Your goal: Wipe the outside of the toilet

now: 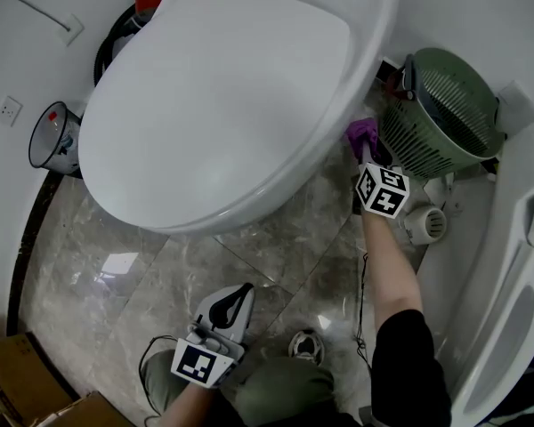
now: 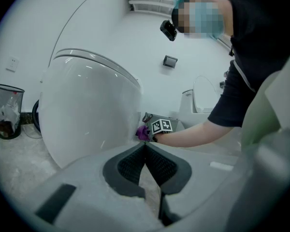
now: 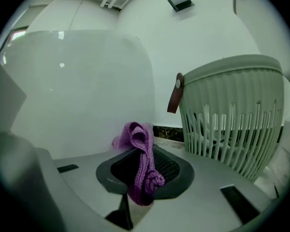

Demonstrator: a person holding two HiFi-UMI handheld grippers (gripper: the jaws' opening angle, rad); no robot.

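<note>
View from above and along both tools during wiping of the toilet (image 1: 222,87), which stands with its lid down and fills the upper left of the head view. The right gripper (image 1: 367,149) reaches low into the narrow gap between the bowl's right flank and a green slatted basket (image 1: 445,114); its jaws are clenched on a purple knitted cloth (image 3: 140,163), a fold of which stands proud of the tips while the rest hangs down between the pads. Held this way, the protruding fold, and not the hard jaws, meets the porcelain; the left gripper view shows the cloth against or just beside the lower side wall, though actual contact cannot be confirmed. The left gripper (image 2: 145,149) hangs near the person's knee, above the marble floor (image 1: 116,274), with its jaws closed tip to tip on nothing, apparently parked clear of the work. Judged from this pose, the step in hand is the right flank near the rear of the bowl. The basket stands close to the working arm and, together with a small white appliance with a round grille (image 1: 424,223) on the floor beside it, limits the sweep rearward. A mesh waste bin (image 1: 53,136) stands on the far side of the toilet, well apart from both tools.
</note>
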